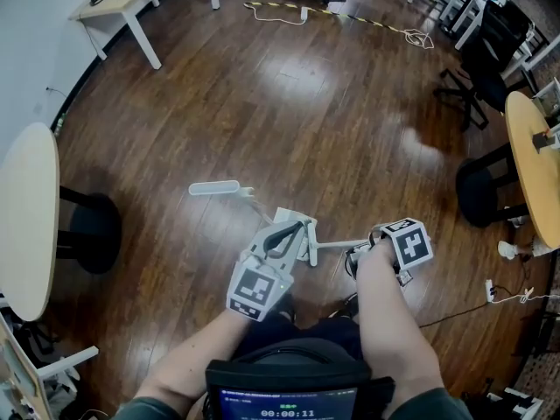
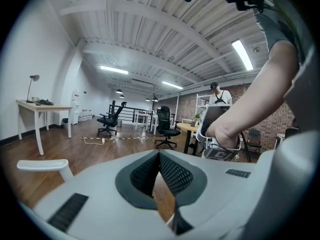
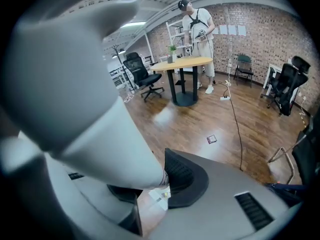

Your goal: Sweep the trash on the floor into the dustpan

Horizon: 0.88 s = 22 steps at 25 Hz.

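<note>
My right gripper is shut on a thick white handle, which rises up and left past the camera. In the head view a thin white rod runs left from it to a white block. From there a stick climbs to a flat white grip. My left gripper sits beside that block with its jaws tip to tip; only a white sliver shows low in the gap. I see no dustpan tray, brush head or trash.
Round wooden tables stand at the left and right, each with a black base nearby. A cable crosses the far floor. A small square plate lies on the boards. A person stands behind the right table.
</note>
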{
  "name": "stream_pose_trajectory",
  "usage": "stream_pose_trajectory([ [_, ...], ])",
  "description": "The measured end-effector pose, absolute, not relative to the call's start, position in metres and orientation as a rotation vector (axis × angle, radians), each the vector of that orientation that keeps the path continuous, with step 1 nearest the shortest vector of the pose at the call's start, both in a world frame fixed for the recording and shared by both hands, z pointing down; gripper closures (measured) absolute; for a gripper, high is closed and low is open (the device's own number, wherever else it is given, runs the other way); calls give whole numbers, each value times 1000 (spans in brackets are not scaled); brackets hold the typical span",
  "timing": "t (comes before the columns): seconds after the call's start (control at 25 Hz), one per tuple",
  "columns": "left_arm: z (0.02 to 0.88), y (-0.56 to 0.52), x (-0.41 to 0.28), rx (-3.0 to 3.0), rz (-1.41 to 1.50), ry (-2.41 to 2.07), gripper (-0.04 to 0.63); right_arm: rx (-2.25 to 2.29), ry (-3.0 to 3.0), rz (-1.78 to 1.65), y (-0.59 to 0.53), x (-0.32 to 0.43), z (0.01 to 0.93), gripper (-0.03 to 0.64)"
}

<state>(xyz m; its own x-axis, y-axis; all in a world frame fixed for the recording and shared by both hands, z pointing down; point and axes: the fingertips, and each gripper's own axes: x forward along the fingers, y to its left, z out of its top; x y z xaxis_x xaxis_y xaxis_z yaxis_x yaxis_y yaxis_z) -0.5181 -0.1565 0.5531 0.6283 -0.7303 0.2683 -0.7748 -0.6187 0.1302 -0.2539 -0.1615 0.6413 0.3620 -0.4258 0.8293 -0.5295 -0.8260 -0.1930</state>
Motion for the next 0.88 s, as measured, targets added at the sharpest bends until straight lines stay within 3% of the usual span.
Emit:
stream_pose_trajectory([
  [0.48,537,-143,-501,2633,275,-1259,592,2276,-1277,1347,-177,-321,633,511],
  [0.88,546,-122,-538,2593,293,-1323,591,2304,-1247,1388,-180,-346,634,505],
])
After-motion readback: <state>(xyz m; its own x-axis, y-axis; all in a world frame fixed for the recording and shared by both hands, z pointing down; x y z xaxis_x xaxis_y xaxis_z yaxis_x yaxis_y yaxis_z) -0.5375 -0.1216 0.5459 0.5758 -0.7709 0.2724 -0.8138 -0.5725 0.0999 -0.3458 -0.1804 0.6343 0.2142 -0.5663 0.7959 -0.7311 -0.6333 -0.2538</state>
